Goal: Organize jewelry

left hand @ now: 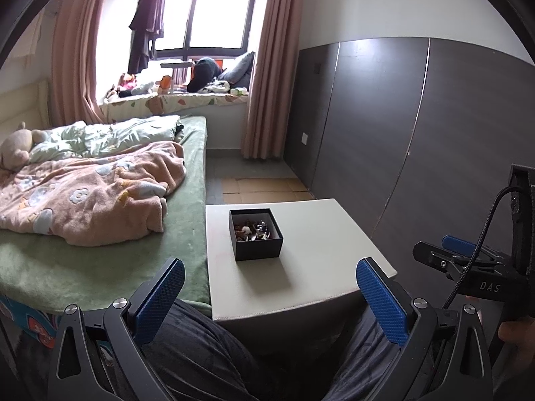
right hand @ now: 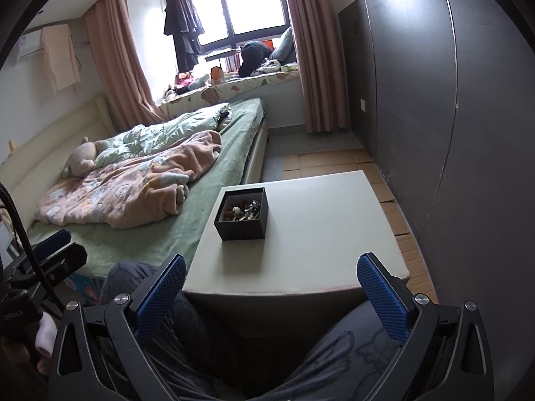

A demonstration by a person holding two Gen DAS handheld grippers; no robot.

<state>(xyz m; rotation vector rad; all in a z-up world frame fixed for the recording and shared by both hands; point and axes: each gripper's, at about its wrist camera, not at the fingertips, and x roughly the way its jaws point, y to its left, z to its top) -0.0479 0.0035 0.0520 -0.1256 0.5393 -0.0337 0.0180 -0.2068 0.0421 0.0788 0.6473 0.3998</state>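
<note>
A small black open box [left hand: 255,234] [right hand: 242,212] stands on a pale square table [left hand: 321,250] [right hand: 311,227], towards its left side. Inside lies a jumble of jewelry [left hand: 252,229] [right hand: 242,209], small beads and metal bits. My left gripper [left hand: 271,280] hangs open well short of the table's near edge, nothing between its blue pads [left hand: 160,297]. My right gripper [right hand: 272,277] is open too, at the table's near edge and empty. Each gripper also shows at the side of the other's view: the right gripper [left hand: 468,260], the left gripper [right hand: 43,254].
A bed [left hand: 100,250] with a green sheet, a pink blanket [left hand: 90,193] and a plush toy [right hand: 80,160] runs along the table's left side. A dark panelled wall [left hand: 418,133] stands to the right. The person's legs in dark trousers [right hand: 327,361] sit under the grippers.
</note>
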